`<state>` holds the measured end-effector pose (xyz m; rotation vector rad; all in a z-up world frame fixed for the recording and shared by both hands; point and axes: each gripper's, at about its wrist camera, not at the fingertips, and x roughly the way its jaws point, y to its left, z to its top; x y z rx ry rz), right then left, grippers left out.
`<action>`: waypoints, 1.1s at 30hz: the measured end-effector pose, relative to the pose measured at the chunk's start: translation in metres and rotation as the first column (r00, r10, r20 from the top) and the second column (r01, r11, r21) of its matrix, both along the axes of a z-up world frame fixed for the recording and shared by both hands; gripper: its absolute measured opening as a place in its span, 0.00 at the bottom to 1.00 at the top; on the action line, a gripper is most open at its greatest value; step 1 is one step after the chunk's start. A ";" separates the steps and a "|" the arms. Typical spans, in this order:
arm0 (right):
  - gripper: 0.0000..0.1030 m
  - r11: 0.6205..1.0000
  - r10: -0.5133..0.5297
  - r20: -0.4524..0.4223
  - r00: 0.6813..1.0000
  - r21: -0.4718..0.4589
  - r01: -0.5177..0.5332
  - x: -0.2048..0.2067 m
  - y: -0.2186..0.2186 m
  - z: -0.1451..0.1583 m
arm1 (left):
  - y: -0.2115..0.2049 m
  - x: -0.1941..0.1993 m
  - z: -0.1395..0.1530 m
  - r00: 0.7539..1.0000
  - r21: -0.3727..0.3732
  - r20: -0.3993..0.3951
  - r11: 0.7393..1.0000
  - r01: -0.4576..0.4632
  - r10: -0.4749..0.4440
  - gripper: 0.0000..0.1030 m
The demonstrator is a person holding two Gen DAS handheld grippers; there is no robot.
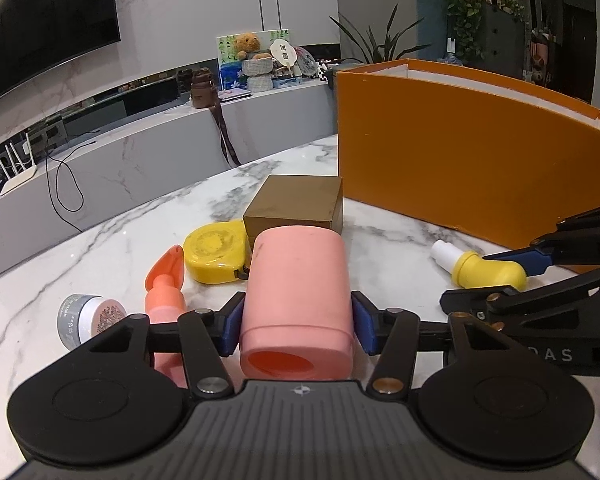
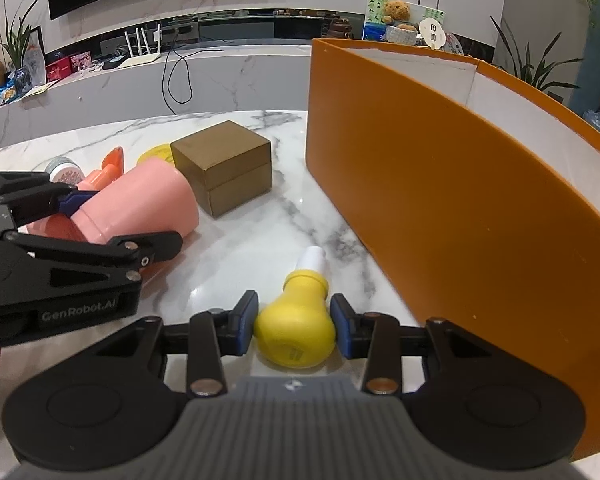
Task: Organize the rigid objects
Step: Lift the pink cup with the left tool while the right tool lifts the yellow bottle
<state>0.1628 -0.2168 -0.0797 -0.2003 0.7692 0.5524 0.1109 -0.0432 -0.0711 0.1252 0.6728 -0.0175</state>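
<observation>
pink cup (image 1: 296, 300) lying on the marble table (image 1: 100, 248), clamped between the left gripper (image 1: 296, 324) pads, yellow bottle (image 2: 296, 328) pinched by the right gripper (image 2: 294, 326), orange box (image 2: 440, 200) alongside

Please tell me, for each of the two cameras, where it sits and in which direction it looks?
Left wrist: sits on the left gripper, looks along its fingers at the pink cup; the right gripper shows at right.
Right wrist: sits on the right gripper, looks at the yellow bottle; the left gripper shows at left.
Shared: orange box, brown box.
</observation>
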 end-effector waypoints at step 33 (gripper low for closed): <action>0.38 0.999 0.040 0.144 0.989 0.022 -0.043 -0.012 -0.006 0.041 | -0.018 -0.024 0.048 0.997 -0.063 0.065 0.997 -0.046 0.050 0.60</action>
